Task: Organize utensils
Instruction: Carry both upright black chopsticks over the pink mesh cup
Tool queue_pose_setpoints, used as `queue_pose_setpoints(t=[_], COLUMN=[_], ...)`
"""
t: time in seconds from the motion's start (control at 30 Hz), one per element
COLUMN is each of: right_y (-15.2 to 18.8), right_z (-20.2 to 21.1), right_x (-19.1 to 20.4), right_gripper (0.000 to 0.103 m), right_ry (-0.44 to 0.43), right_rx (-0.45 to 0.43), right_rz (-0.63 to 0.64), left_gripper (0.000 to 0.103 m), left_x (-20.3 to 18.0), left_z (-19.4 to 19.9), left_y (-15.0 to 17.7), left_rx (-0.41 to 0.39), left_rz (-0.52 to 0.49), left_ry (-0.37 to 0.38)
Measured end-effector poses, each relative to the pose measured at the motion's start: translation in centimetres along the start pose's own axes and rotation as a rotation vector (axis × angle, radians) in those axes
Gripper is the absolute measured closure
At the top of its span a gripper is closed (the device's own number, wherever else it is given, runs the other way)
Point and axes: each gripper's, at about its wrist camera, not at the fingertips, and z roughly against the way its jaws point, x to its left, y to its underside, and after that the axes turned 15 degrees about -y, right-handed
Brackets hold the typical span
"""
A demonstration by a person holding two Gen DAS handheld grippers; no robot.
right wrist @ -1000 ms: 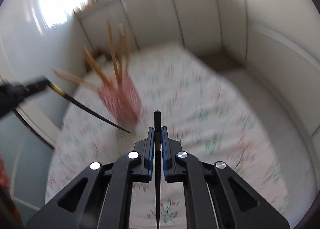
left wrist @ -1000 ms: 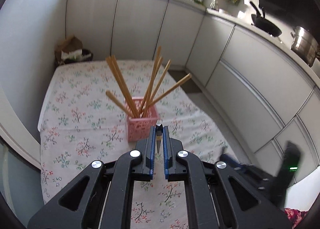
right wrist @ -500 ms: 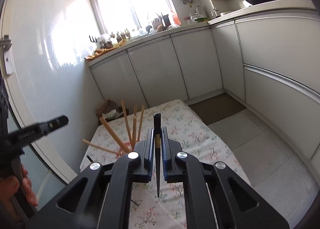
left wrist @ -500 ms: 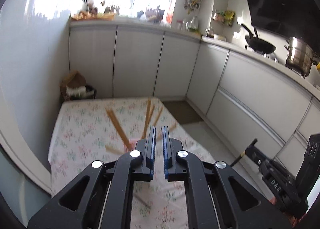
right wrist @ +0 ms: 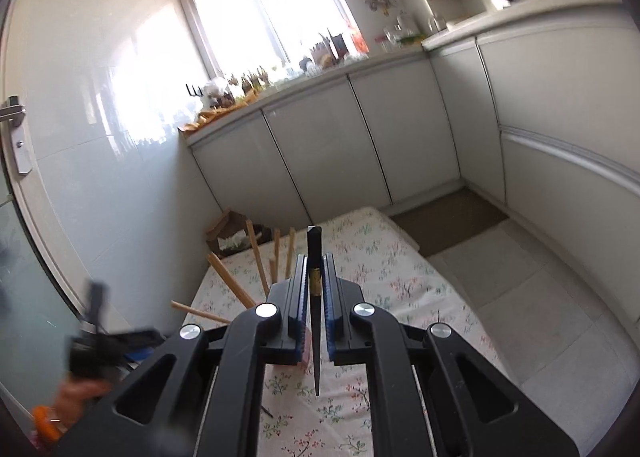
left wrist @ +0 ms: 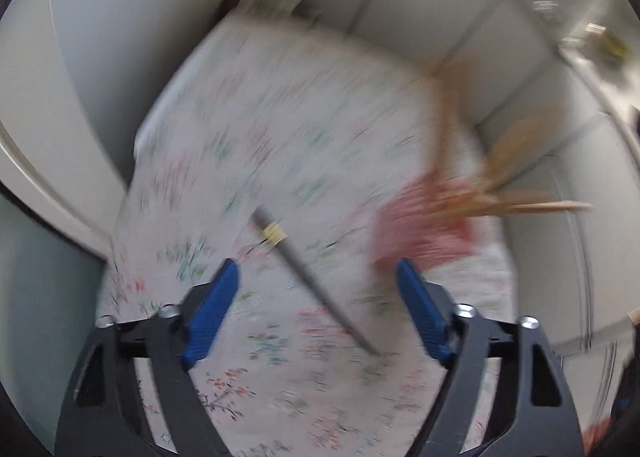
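Lying on the floral desk (left wrist: 248,105) between the opening jaws of the left gripper (left wrist: 318,277), a black chopstick (left wrist: 316,289) runs diagonally, untouched by either pad. Beyond the right jaw, a pink basket (left wrist: 420,225) holds wooden chopsticks (left wrist: 520,205). The right gripper (right wrist: 315,289) pinches another black chopstick (right wrist: 314,253) lengthwise, tip hanging down.

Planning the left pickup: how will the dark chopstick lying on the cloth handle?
The dark chopstick looks thin, straight and stiff, probably light. Its slim, tapered shape may roll or slip, and lying flat on the floral cloth leaves little to grip.
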Motion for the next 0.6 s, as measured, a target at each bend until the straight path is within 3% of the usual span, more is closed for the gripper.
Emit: queue_pose_setpoints(t=[0.13, 0.33, 0.43, 0.5, 0.57, 0.6], right_y=[0.9, 1.4, 1.7, 1.9, 2.0, 2.0], right_z=[-0.9, -2.4, -2.8, -2.9, -2.8, -2.8], right_x=[-1.2, -3.4, -3.9, -3.8, -3.5, -3.5], right_gripper=[0.096, 0.095, 0.095, 0.095, 0.095, 0.095], right_ry=[0.011, 0.036, 0.035, 0.034, 0.026, 0.023], right_rx=[0.044, 0.084, 0.092, 0.102, 0.105, 0.103], right_rz=[-0.013, -0.035, -0.051, -0.045, -0.041, -0.038], left_gripper=[0.042, 0.044, 0.043, 0.054, 0.076, 0.081], left_x=[0.4, -0.6, -2.4, -3.6, -3.2, -2.5], left_z=[-6.0, -9.0, -9.5, -9.4, -8.9, -8.5], left_y=[-2.0, -2.9, -2.8, -2.2, -1.4, -0.9], left_rx=[0.077, 0.100, 0.046, 0.003, -0.014, -0.005], left_rz=[0.053, 0.112, 0.029, -0.087, -0.160, -0.175], left_ry=[-0.119, -0.155, -0.231, -0.313, -0.270, -0.242])
